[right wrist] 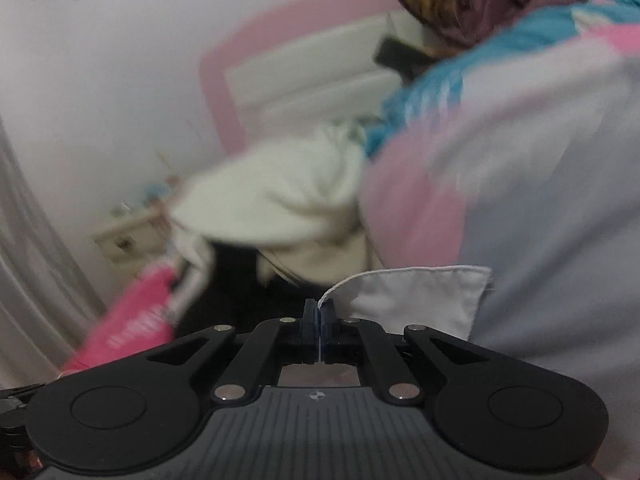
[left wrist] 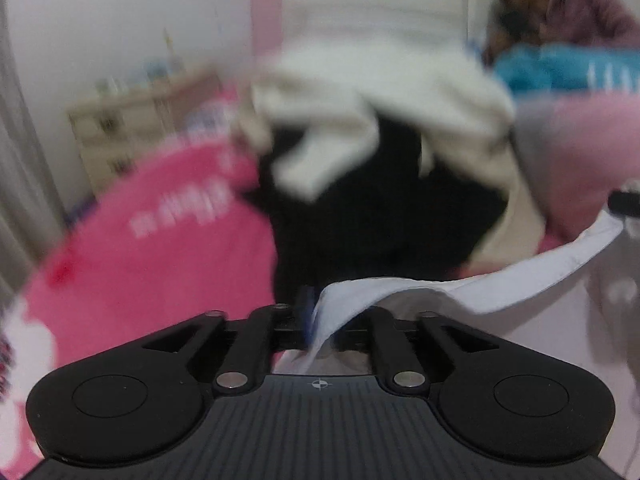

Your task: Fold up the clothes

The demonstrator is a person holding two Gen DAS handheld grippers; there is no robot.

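A white garment [left wrist: 500,284] with a stitched hem stretches from my left gripper [left wrist: 314,320] toward the right edge of the left wrist view. That gripper is shut on a fold of its edge. In the right wrist view my right gripper [right wrist: 320,320] is shut on another hem of the white garment [right wrist: 420,296], which spreads to the right. A cream garment [left wrist: 360,92] lies crumpled over a black one [left wrist: 360,220] ahead. The cream garment [right wrist: 280,200] also shows in the right wrist view. Both views are blurred.
A bright pink blanket [left wrist: 160,240] with white print covers the left. A pink, grey and turquoise blanket [right wrist: 520,140] rises on the right. A person in a mauve hoodie [right wrist: 500,0] lies beyond it. A pale bedside cabinet [left wrist: 132,128] stands by the wall, a pink-framed headboard [left wrist: 360,8] behind.
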